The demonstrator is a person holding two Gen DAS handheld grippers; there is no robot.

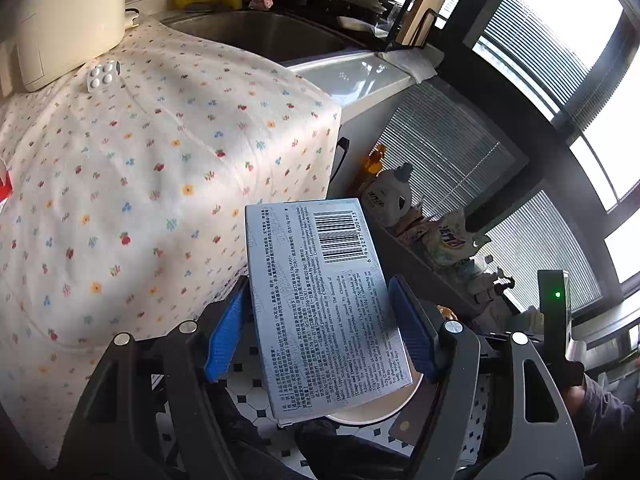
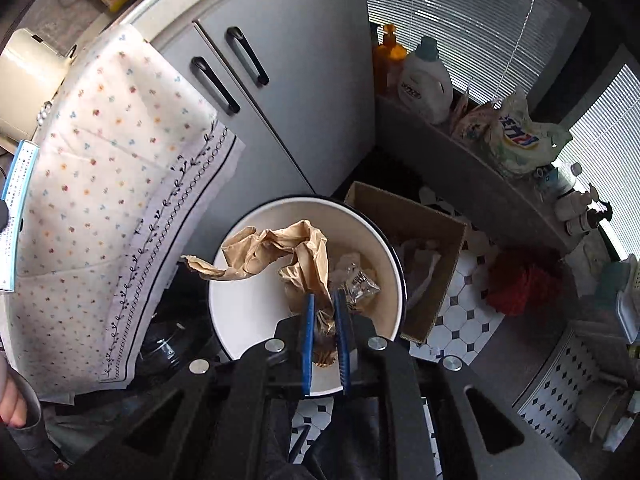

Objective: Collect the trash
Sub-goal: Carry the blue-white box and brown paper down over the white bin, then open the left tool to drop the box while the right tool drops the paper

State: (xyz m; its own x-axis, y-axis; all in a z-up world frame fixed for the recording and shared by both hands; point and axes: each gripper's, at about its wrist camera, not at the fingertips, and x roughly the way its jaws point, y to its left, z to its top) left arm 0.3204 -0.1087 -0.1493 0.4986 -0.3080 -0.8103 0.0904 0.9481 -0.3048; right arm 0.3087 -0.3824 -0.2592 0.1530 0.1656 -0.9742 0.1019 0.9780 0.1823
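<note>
My left gripper (image 1: 320, 320) is shut on a flat grey medicine box (image 1: 324, 304) with a barcode, held in the air beside the counter edge; the box also shows edge-on at the far left of the right wrist view (image 2: 16, 208). A white round bin (image 2: 248, 320) stands on the floor below, its rim just showing under the box (image 1: 372, 412). My right gripper (image 2: 324, 304) is shut on a crumpled brown paper bag (image 2: 280, 252) and holds it over the bin's mouth. A clear crumpled wrapper (image 2: 360, 280) lies in the bin. A white pill blister (image 1: 102, 76) lies on the floral cloth (image 1: 140, 184).
A cardboard box (image 2: 424, 240) with paper stands right of the bin. Grey cabinet doors (image 2: 280, 92) rise behind it. A ledge carries detergent bottles (image 2: 424, 80) and bags. A kettle (image 1: 68, 16) and sink (image 1: 256, 36) are on the counter. A red pompom-like item (image 2: 524, 284) lies on the tiled floor.
</note>
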